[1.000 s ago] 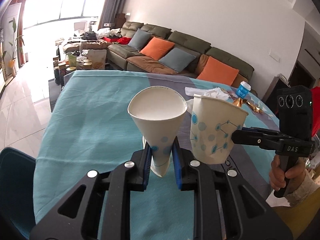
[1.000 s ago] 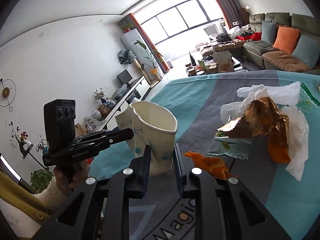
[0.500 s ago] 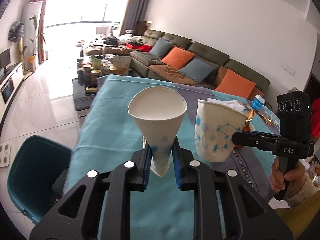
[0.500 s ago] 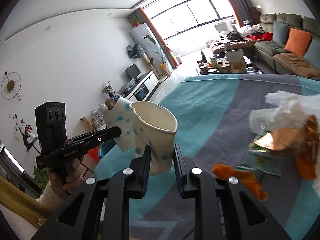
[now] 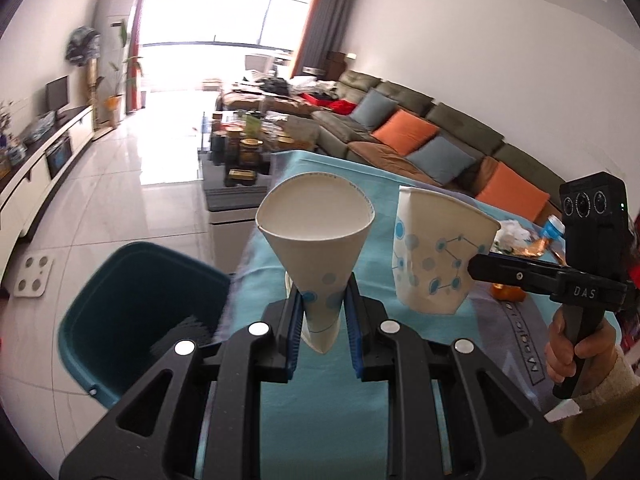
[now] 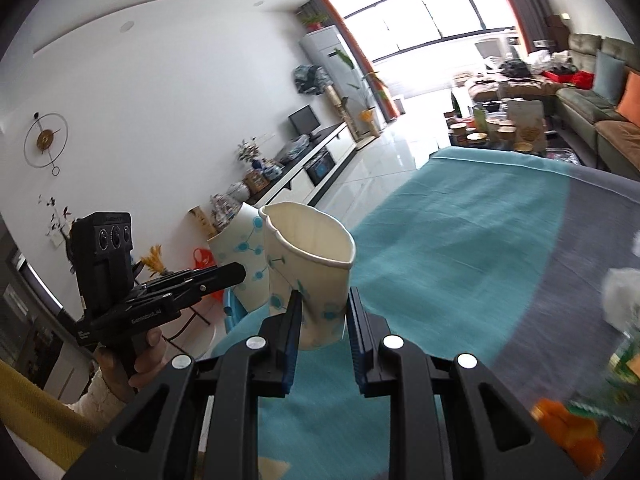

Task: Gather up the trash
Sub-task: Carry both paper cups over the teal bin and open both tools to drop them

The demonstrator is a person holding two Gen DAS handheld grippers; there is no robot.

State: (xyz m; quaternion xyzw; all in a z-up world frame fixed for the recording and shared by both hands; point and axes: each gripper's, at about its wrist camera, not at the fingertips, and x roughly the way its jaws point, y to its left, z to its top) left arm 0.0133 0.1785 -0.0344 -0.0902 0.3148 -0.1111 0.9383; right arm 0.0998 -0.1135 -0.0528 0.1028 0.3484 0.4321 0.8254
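We find the left gripper (image 5: 322, 320) pinching a squashed white paper cup with blue dots (image 5: 316, 240), the right gripper (image 6: 322, 326) pinching a matching dented cup (image 6: 310, 268). Transport step. The teal plastic bin (image 5: 132, 312) sits below-left of the left gripper; next, we judge, carry over it and release.

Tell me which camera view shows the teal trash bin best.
The left wrist view: the teal trash bin sits on the floor beside the table, its open mouth and dark inside plainly visible. The right wrist view shows at most a small teal sliver behind the paper cups, too little to identify.
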